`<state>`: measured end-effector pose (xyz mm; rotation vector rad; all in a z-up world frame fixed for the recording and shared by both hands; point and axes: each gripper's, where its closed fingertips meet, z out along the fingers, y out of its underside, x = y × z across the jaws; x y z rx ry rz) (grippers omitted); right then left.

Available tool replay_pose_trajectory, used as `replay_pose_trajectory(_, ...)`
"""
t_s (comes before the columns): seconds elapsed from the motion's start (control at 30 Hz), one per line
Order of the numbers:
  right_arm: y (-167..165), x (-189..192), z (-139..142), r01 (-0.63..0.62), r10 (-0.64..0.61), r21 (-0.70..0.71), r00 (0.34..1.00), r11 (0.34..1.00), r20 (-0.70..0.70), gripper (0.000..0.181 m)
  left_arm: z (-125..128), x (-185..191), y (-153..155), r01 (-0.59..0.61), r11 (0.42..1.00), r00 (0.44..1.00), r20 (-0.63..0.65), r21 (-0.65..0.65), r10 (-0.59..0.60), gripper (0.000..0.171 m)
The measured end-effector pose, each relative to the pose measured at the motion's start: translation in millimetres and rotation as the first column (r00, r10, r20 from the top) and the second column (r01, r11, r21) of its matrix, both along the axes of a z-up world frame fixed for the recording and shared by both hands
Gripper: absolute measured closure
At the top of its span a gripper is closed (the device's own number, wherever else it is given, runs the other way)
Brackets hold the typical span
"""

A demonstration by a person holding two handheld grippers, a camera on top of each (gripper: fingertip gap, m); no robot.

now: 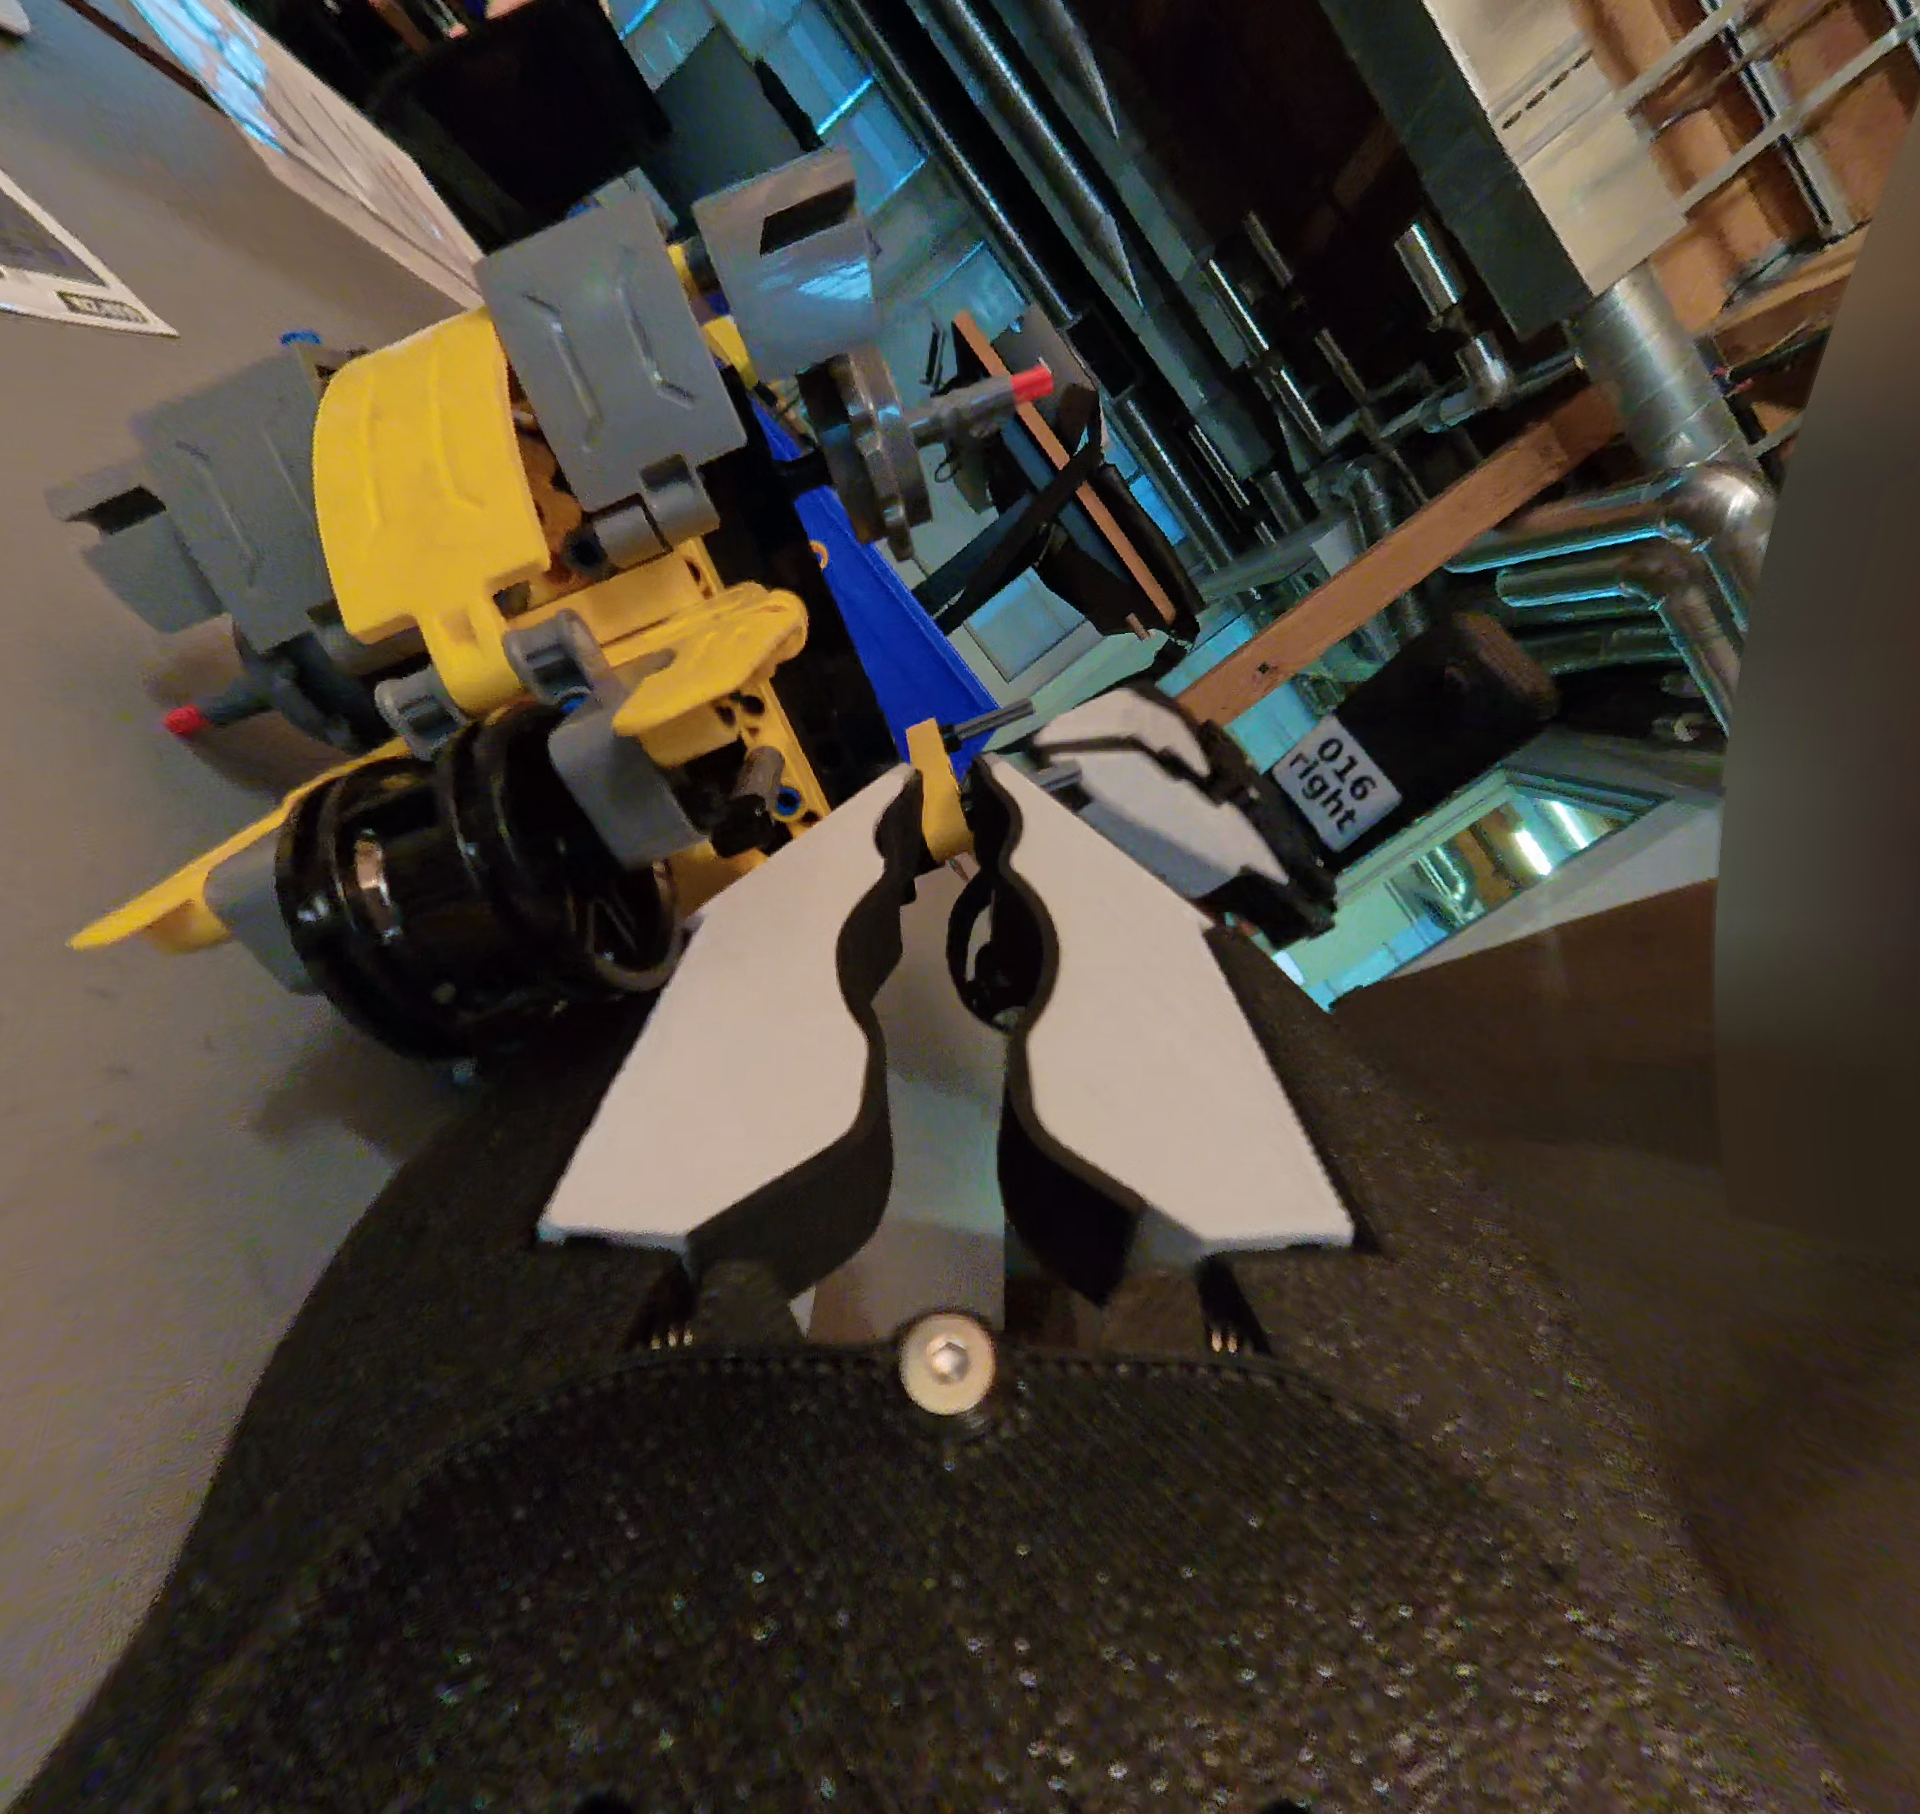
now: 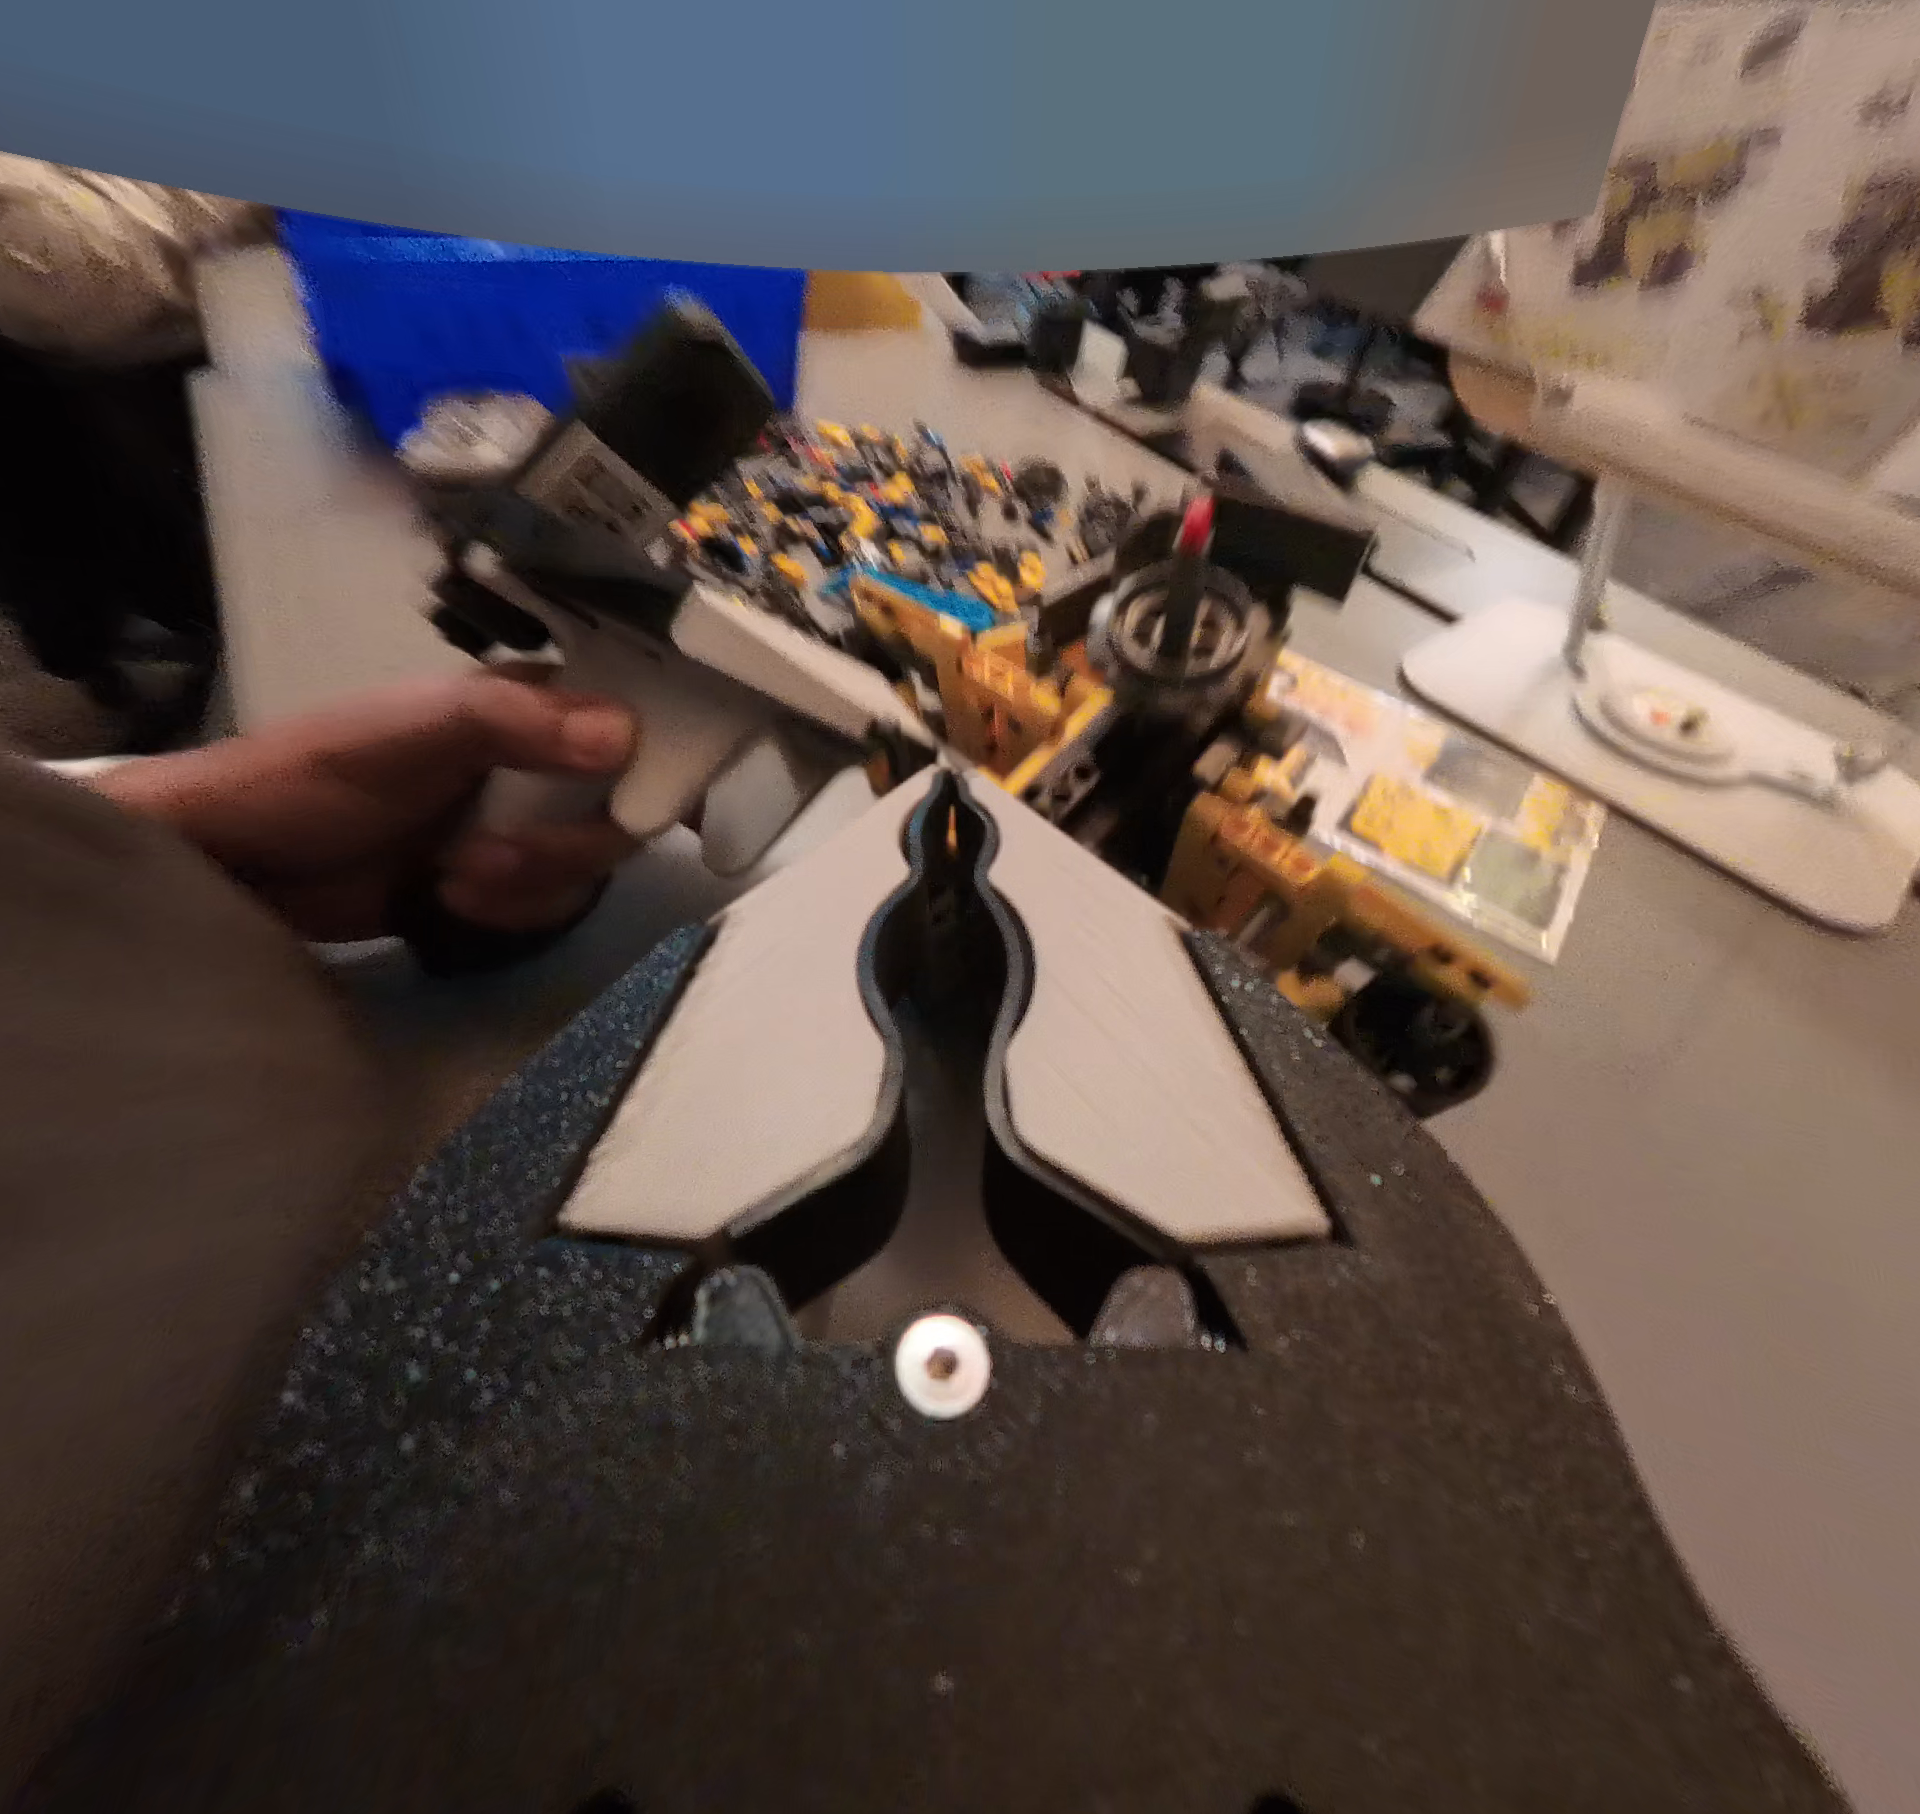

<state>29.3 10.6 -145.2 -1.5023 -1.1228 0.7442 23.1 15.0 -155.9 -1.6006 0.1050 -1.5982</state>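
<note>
My left gripper (image 1: 940, 798) is shut on a small yellow brick piece (image 1: 932, 777) at its tips. My right gripper (image 2: 951, 796) is shut on a thin black pin (image 1: 1000, 718). In the left wrist view the right gripper (image 1: 1039, 741) comes in from the right, and the pin meets the yellow piece. In the blurred right wrist view a hand (image 2: 416, 808) holds the left gripper (image 2: 920, 730), tip to tip with mine. A yellow and grey brick-built vehicle (image 1: 540, 559) with black wheels (image 1: 457, 871) stands on the grey table (image 1: 156, 1089) just left of the tips; it also shows in the right wrist view (image 2: 1195, 746).
A pile of several loose brick pieces (image 2: 883, 517) lies behind the vehicle. Printed sheets (image 2: 1434, 808) lie to its right, beside a white lamp base (image 2: 1662, 756). A blue cloth or bag (image 2: 520, 330) stands at the back left. Another printed sheet (image 1: 62, 278) lies at the far left. The grippers are tip to tip, or close to it.
</note>
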Motion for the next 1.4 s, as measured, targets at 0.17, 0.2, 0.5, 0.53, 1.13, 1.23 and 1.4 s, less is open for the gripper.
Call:
replay_pose_trajectory(0.17, 3, -2, -13, 0.057, -0.057, -0.013, 0.998, 0.998, 0.03, 0.181, 2, -9, -6, -0.031, 0.999, 0.999, 0.015, 0.023, 0.031, 0.149)
replay_pose_trajectory(0.2, 3, -2, -13, 0.061, -0.06, -0.011, 0.997, 0.998, 0.038, 0.181, 1, -11, -7, -0.041, 0.999, 0.999, 0.002, 0.03, 0.041, 0.147)
replay_pose_trajectory(0.5, 9, -2, -14, 0.052, -0.044, -0.092, 0.996, 0.994, 0.081, 0.181, -13, 5, -5, -0.059, 0.977, 0.942, -0.313, 0.205, 0.122, 0.137)
replay_pose_trajectory(0.53, 10, -1, -14, 0.049, -0.041, -0.099, 0.996, 0.994, 0.084, 0.18, -13, 6, -3, -0.058, 0.975, 0.937, -0.326, 0.212, 0.127, 0.138)
replay_pose_trajectory(1.13, -12, 21, -32, 0.034, 0.003, -0.244, 0.989, 0.969, 0.15, 0.181, -27, 32, -32, 0.085, 0.966, 0.872, -0.488, 0.244, 0.047, 0.127)
replay_pose_trajectory(1.23, -19, 33, -69, 0.089, 0.008, -0.269, 0.941, 0.959, 0.34, 0.181, -34, 38, -39, 0.119, 0.97, 0.855, -0.519, 0.21, 0.008, 0.117)
replay_pose_trajectory(1.4, -28, 44, -93, 0.113, -0.022, -0.184, 0.901, 0.976, 0.433, 0.181, -47, 42, -37, 0.102, 0.977, 0.792, -0.61, 0.184, 0.032, 0.123)
